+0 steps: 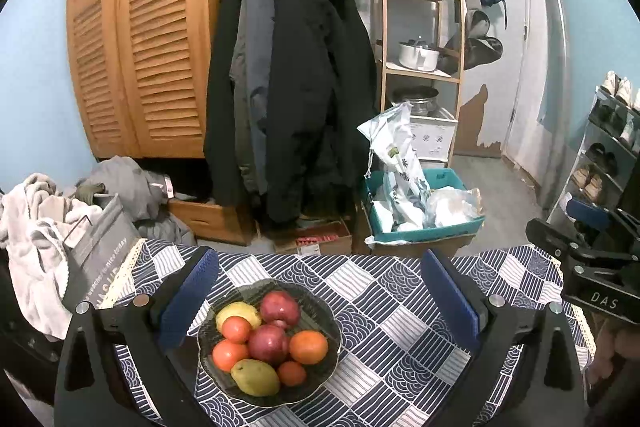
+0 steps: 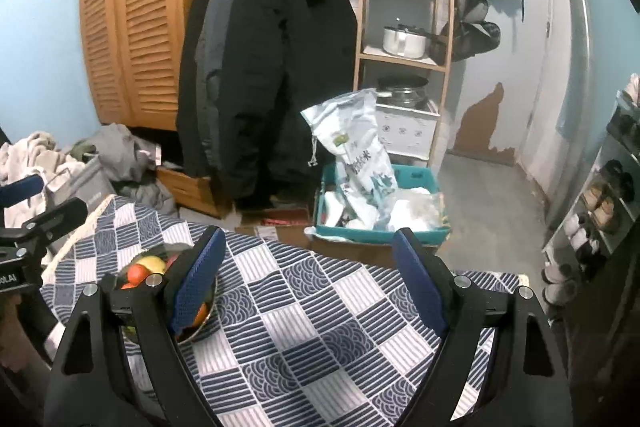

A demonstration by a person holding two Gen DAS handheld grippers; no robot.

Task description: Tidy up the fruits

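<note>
Fruit bowl sits near table's left edge, all fruits heaped inside. Left gripper spread wide above it, empty; sorting looks complete. Right gripper open, empty, over bare tablecloth.

Fruits lie in a bowl on the table.

Black coats, teal crate
</note>
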